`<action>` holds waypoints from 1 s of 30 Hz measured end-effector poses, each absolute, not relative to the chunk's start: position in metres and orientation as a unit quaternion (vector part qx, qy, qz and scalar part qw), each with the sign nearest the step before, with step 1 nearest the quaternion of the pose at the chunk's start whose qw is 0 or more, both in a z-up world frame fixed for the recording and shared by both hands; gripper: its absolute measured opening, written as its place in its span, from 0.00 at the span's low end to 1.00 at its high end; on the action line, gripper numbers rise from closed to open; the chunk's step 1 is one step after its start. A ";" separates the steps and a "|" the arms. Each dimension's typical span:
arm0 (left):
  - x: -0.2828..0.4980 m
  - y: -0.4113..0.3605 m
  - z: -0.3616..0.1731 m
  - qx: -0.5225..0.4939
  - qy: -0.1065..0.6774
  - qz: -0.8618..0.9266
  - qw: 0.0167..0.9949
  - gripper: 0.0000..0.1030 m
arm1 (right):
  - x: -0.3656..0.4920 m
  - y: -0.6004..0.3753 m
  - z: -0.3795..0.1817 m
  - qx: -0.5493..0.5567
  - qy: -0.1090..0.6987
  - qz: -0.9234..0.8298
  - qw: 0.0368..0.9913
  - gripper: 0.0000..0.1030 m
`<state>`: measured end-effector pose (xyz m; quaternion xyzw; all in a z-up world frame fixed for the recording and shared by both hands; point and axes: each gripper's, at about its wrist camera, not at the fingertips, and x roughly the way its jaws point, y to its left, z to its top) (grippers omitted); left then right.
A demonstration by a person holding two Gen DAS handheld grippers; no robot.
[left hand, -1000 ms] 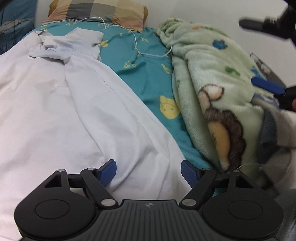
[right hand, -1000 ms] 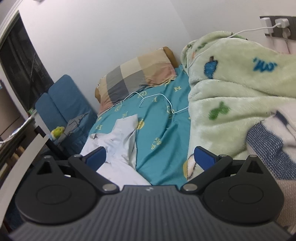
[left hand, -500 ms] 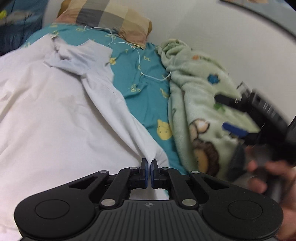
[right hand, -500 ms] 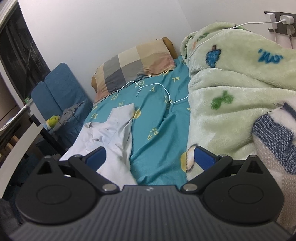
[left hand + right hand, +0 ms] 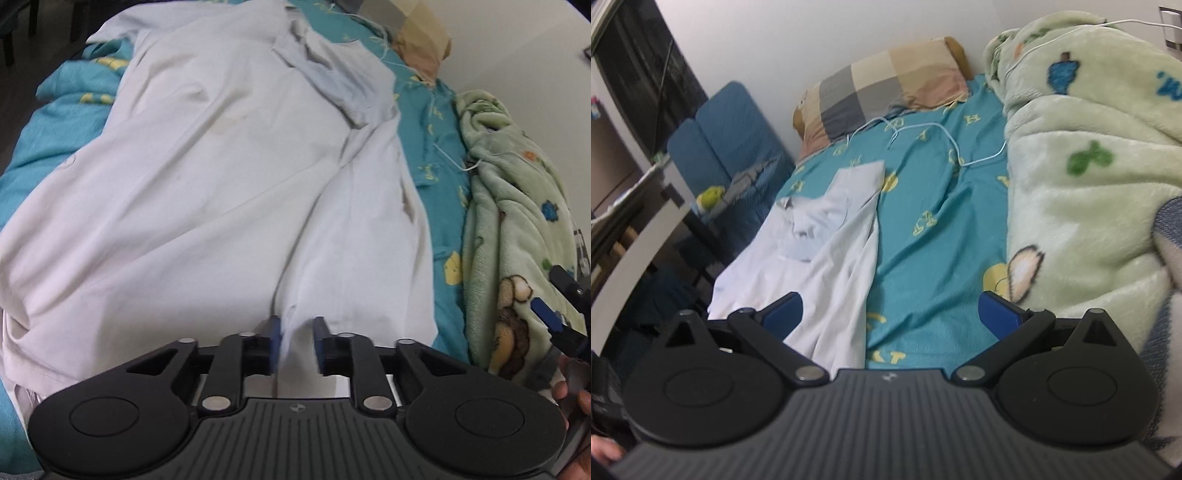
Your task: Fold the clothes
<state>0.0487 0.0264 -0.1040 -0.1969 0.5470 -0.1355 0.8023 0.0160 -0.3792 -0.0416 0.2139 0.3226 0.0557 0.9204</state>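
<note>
A white shirt (image 5: 221, 184) lies spread over the teal bedsheet (image 5: 439, 155), its collar end at the far side. My left gripper (image 5: 296, 341) hovers low over the shirt's near hem. Its blue pads stand a short way apart, with a raised fold of the cloth between them and slack on each side. In the right wrist view the shirt (image 5: 827, 240) lies at the lower left. My right gripper (image 5: 890, 314) is wide open above the sheet (image 5: 923, 221), beside the shirt's right edge, and holds nothing. The right gripper (image 5: 554, 314) also shows at the left view's right edge.
A green fleece blanket (image 5: 1089, 184) is heaped along the right side of the bed by the wall. A checked pillow (image 5: 886, 85) and a white cable (image 5: 945, 129) lie at the head. A blue padded chair (image 5: 727, 136) stands left of the bed. A hand (image 5: 576, 406) grips the right tool.
My left gripper shut on the shirt's right hem, swung left over the garment with it, and its pads have now parted. The right gripper stayed open and barely moved.
</note>
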 end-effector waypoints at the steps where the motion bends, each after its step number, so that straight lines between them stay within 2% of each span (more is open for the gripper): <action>1: 0.045 0.022 -0.099 -0.187 0.539 -0.141 0.809 0.36 | 0.016 -0.377 -0.042 0.212 0.324 0.059 0.920 1.00; 3: 0.040 0.016 -0.091 -0.170 0.527 -0.146 0.820 0.41 | 0.017 -0.372 -0.043 0.209 0.326 0.065 0.920 1.00; 6: 0.035 0.010 -0.083 -0.166 0.513 -0.152 0.828 0.43 | 0.018 -0.365 -0.043 0.203 0.328 0.075 0.919 1.00; 11: 0.033 0.012 -0.054 -0.141 0.476 -0.146 0.855 0.55 | 0.015 -0.348 -0.038 0.184 0.314 0.089 0.927 1.00; 17: 0.035 0.019 -0.012 -0.080 0.415 -0.128 0.897 0.79 | 0.020 -0.319 -0.010 0.174 0.293 0.106 0.934 1.00; 23: 0.037 0.040 0.003 -0.057 0.373 -0.113 0.919 0.93 | 0.042 -0.276 0.033 0.146 0.248 0.119 0.950 1.00; 30: 0.048 0.062 -0.026 -0.056 0.386 -0.097 0.916 0.96 | 0.065 -0.242 0.006 0.138 0.232 0.145 0.952 1.00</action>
